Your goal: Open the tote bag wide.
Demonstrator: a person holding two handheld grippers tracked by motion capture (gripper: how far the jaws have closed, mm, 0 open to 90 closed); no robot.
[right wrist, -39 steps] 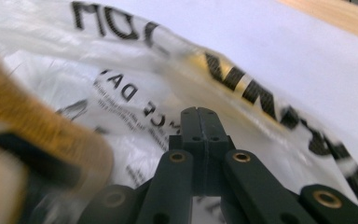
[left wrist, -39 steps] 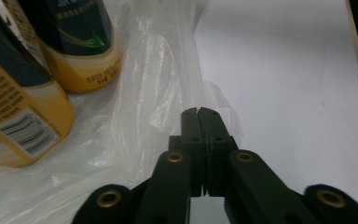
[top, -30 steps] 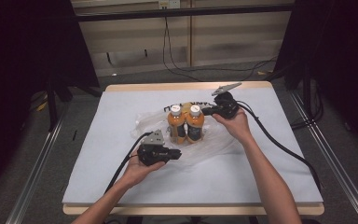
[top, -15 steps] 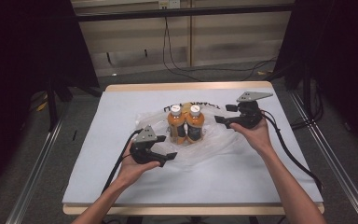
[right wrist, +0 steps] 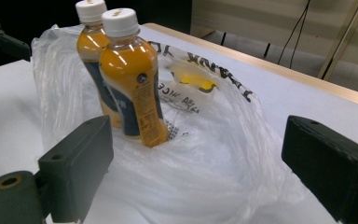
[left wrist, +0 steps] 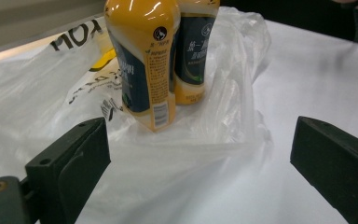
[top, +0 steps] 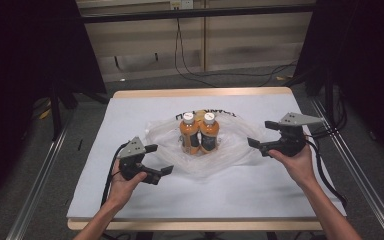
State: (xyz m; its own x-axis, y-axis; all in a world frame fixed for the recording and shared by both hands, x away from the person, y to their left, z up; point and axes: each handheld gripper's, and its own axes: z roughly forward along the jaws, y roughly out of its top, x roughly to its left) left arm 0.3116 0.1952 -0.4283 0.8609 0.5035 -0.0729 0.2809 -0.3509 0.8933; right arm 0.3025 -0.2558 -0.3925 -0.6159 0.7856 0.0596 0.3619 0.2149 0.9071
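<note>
Table (top: 130, 107) is covered by a white sheet, wood edge left exposed at far and near sides. Grey floor (top: 230, 80) is seen beyond, black cables (top: 182, 60) are trailed across it. Pale panelled wall (top: 250, 42) behind. Both sides are flanked by black curtains (top: 25, 60); metal rails (top: 37, 185) are run alongside.

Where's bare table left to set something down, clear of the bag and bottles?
Bare white table cover lies behind the plastic bag toward the far wooden edge, and in a wide strip along the near edge between the two forearms. The middle is crowded: two bottles stand in the bag, flanked by the open left gripper and right gripper.
</note>
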